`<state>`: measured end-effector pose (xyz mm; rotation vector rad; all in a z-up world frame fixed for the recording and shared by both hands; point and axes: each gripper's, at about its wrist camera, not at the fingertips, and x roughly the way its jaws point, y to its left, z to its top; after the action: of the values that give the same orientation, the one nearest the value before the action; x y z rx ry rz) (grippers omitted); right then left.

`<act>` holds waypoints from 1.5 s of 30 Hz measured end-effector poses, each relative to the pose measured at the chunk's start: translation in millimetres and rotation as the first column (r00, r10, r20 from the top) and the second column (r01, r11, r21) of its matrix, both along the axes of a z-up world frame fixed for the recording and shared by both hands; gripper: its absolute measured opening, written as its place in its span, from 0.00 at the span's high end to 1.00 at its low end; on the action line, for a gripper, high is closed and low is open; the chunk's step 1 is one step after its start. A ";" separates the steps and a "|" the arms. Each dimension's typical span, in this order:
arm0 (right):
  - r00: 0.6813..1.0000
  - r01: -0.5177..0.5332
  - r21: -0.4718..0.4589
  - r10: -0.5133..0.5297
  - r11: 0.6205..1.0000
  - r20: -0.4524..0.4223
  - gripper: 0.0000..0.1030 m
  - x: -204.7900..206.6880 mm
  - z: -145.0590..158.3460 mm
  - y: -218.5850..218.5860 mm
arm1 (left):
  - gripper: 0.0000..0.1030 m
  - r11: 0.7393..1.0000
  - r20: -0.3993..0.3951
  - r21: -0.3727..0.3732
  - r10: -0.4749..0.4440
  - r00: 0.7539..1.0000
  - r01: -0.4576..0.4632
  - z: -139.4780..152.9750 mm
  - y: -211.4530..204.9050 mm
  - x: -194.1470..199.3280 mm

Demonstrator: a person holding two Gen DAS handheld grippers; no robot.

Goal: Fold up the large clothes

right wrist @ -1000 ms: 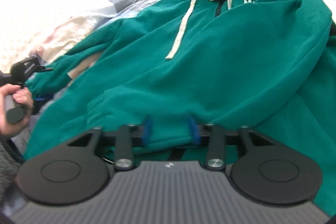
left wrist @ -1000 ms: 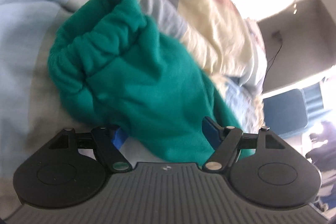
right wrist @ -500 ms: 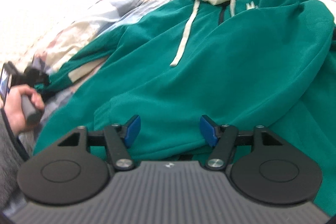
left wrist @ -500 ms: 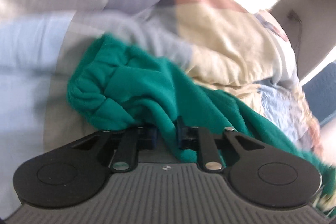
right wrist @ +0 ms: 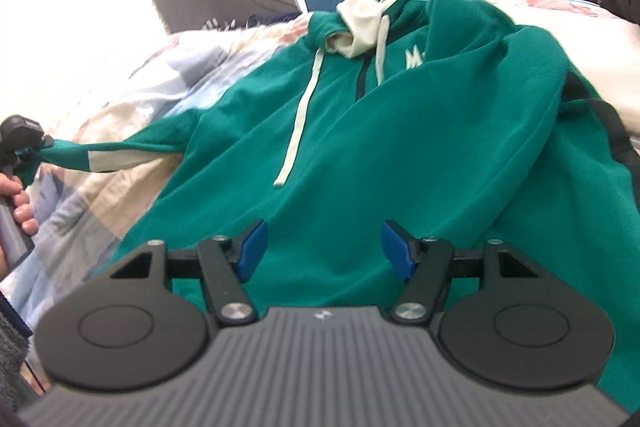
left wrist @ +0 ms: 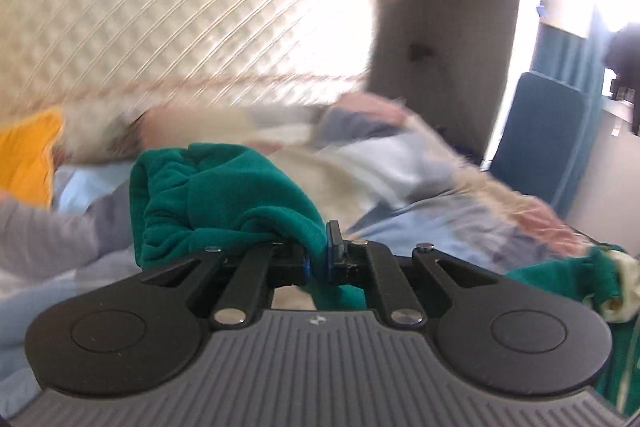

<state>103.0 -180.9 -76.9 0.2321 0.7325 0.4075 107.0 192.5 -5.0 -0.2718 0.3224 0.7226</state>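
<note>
My left fingers have just closed and now pinch the cuff end of the green hoodie's sleeve; the fleece bunches up ahead and to the left of the blue pads, with a fold squeezed between them. From the right wrist view that same left gripper, held in my hand, has the sleeve drawn out taut, running nearly level from the shoulder toward the left edge of the view, its cream band partway along.

My right fingers stand apart with nothing between the blue pads; they hang just above the lower front of the hoodie without pressing on it.

The hoodie lies face up on the bed, its long axis running away from my right fingers: hem near me, cream-lined hood at the far end, drawstrings trailing back toward me. The other sleeve lies folded across the chest on the right side. A patchwork quilt covers the bed beneath it.
</note>
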 end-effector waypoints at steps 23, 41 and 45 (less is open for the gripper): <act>0.893 0.444 0.256 -0.446 0.858 -0.054 0.34 19.2 -2.6 -158.0 | 0.92 0.522 -0.248 0.188 -0.795 0.554 0.832 -38.3 -377.6 65.5; 0.931 0.357 0.299 -0.362 0.885 -0.040 0.34 35.0 -10.0 -132.9 | 0.15 0.403 -0.083 -0.166 -0.915 0.394 0.900 -83.2 -252.0 54.0; 0.934 0.351 0.238 -0.357 0.906 -0.017 0.33 41.1 -6.9 -115.2 | 0.14 0.526 0.030 -0.326 -0.825 0.565 0.785 -100.7 -189.8 89.7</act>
<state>144.2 -296.1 -83.8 0.5765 0.5981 0.1483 196.7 2.7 -105.7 -0.3280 0.6347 -0.2706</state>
